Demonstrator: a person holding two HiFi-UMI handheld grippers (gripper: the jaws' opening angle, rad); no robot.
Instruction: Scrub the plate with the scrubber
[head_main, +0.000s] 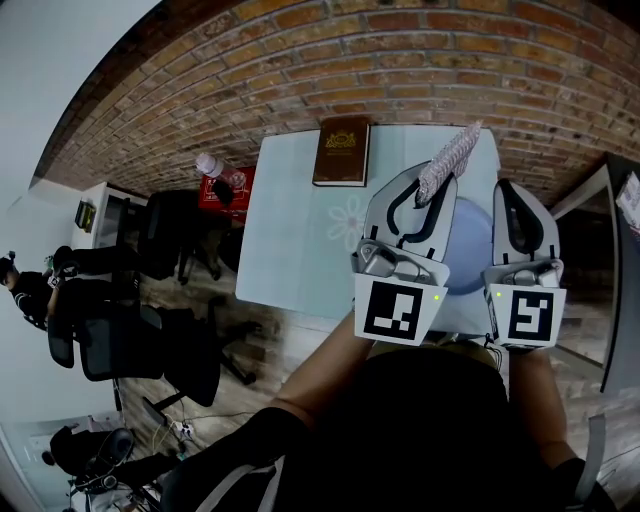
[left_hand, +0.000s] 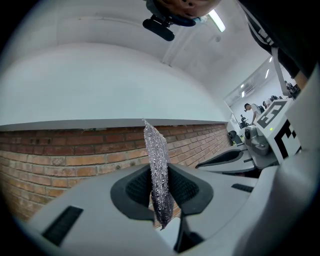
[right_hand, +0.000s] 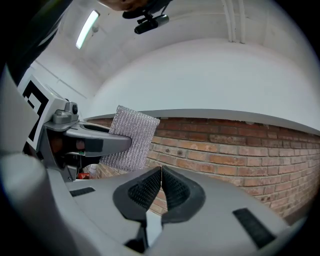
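The scrubber, a thin silvery mesh pad, is gripped edge-on by the left gripper. In the left gripper view its jaws are closed tight on the pad's lower part, and most of the pad stands free above them. The right gripper is closed on nothing: in its own view the ribbed pads meet with nothing between them.

The plate, pale blue and round, lies flat on the desk. In the head view only part of it is seen, in the gap between the two grippers. The left gripper is held above the plate's left side and the right gripper above its right edge. Beyond the plate's far left, a brown book rests at the back of the desk.

Neither gripper view shows the plate. Both are aimed at the brick wall beyond it, so both grippers are judged to be tilted upward. The scrubber's long axis runs on from the left gripper's jaws, away from the person and over the plate's far rim, not down toward its surface. No contact between pad and plate is seen.

Scrubbing is judged not to have begun. The plate lies below and slightly right of the left gripper. The coming move therefore turns on that gripper being tipped forward and lowered until the pad's free end meets the plate's face.
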